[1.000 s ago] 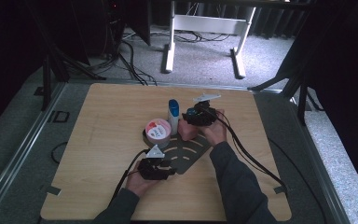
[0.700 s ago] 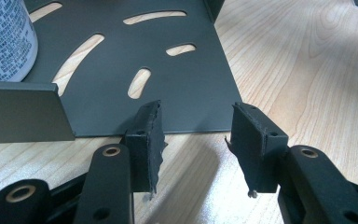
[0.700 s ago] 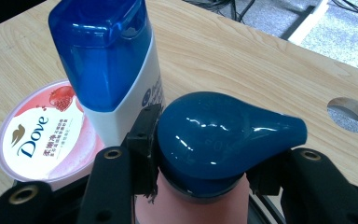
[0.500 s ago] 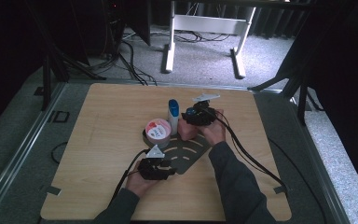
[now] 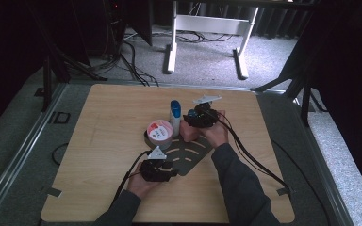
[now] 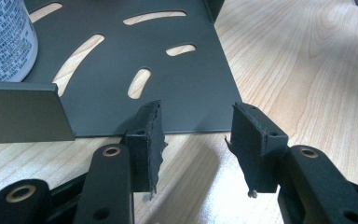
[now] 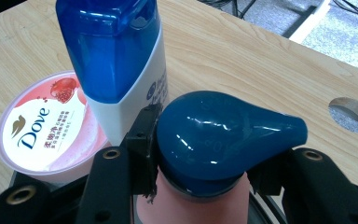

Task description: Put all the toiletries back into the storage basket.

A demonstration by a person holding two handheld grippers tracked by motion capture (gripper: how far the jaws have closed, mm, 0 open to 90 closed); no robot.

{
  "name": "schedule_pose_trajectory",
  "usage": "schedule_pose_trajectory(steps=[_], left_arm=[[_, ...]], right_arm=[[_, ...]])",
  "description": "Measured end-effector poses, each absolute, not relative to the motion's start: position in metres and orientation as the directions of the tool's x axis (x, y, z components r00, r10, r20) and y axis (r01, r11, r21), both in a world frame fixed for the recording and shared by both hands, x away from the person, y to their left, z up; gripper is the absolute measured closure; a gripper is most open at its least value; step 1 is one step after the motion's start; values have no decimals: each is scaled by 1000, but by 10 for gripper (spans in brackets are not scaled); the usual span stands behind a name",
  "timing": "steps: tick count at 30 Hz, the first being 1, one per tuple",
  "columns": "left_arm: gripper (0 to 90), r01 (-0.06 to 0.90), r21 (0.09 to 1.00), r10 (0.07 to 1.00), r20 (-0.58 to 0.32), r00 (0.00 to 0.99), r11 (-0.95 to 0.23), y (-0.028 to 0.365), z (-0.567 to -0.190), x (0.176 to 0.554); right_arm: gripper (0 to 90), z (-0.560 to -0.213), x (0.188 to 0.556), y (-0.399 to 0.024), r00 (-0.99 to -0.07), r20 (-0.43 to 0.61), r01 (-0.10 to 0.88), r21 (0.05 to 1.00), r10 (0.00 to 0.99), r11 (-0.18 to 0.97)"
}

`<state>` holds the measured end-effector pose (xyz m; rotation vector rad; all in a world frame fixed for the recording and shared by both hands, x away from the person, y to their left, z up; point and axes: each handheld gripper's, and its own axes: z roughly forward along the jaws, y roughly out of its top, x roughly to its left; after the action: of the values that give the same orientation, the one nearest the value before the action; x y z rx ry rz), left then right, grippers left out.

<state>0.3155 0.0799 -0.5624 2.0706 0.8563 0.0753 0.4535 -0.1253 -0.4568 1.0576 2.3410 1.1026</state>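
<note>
Table edges: the light wooden table [image 5: 99,141] carries everything around its middle; the left side and far edge are bare wood, and so is the strip along my near edge.
Rack: a dark grey slotted metal rack [image 5: 195,153] lies flat just right of the table's middle, its near edge in front of my left jaws in the left gripper view [image 6: 177,88].
Tub: a round Dove tub with a pink and white lid [image 5: 160,131] stands at the rack's left far corner.
Tall bottle: a white bottle with a blue cap [image 5: 175,115] stands upright just beyond the tub, touching my right gripper's left pad.
Pink bottle: a pink bottle with a dark blue flip-top cap [image 7: 223,135] stands on the rack's far end, beside the tall bottle.
Right gripper [image 5: 199,117]: half spread, pads pinching the blue cap from both sides.
Left gripper [image 6: 196,135]: half spread, nothing between the pads, tips at the rack's near edge, above bare wood.
</note>
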Motion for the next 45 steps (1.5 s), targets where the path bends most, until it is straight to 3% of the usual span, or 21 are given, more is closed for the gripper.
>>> schedule_pose_trajectory(steps=[14, 18, 45], left_arm=[[537, 546, 744, 599, -249, 761, -385, 80, -562, 315], [538, 545, 744, 598, -248, 762, -386, 80, -562, 316], [538, 549, 742, 598, -253, 761, -384, 80, -562, 316]], right_arm=[[406, -458, 453, -128, -691, 12, 468, 769, 723, 435], [326, -460, 454, -128, -692, -2, 479, 747, 722, 461], [278, -459, 437, -157, -714, 21, 500, 715, 700, 488]])
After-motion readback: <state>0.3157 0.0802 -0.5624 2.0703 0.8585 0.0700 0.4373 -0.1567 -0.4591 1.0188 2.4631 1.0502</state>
